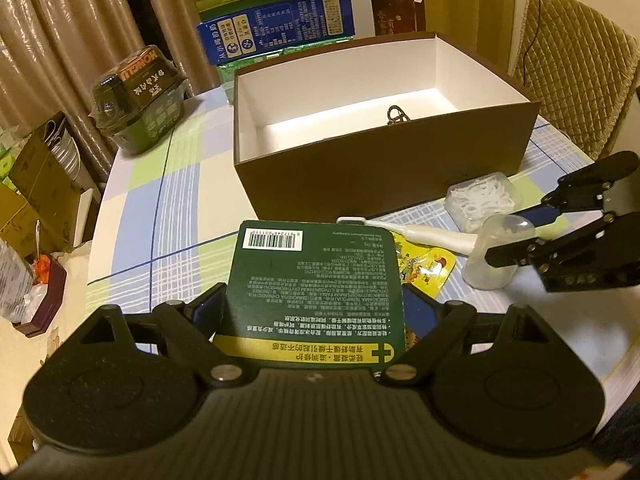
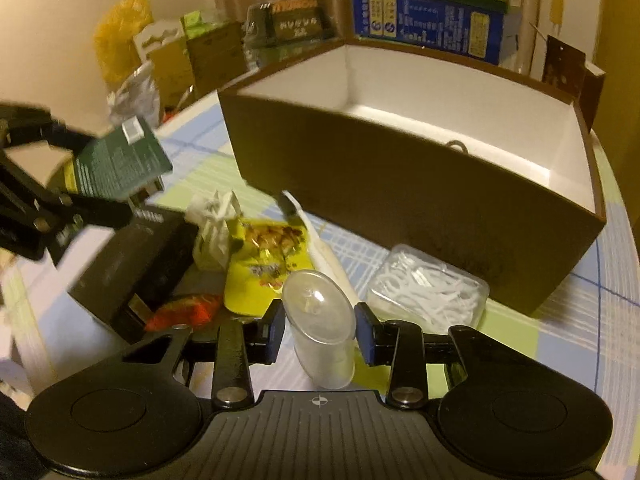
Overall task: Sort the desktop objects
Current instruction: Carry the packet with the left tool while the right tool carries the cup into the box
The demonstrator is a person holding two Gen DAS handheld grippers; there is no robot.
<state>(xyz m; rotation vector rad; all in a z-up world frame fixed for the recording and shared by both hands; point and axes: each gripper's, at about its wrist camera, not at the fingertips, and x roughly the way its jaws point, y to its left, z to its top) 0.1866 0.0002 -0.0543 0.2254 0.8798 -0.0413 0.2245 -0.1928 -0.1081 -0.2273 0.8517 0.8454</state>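
One brown box [image 1: 384, 168], open-topped and white inside, sits on the checked counter [image 1: 168, 216] with a small dark item on its floor. Left gripper [image 1: 314, 308] fingers clamped on a green carton [image 1: 316, 280], held up off the counter in front of the box. Right gripper [image 2: 320, 330] fingers either side of a clear cap [image 2: 320, 320], pads touching its sides, cap tilted. Just beside it: clear tub [image 2: 428, 292] of white picks against the box wall, white brush [image 2: 320, 248], yellow packet [image 2: 264, 264], black box [image 2: 132, 264].
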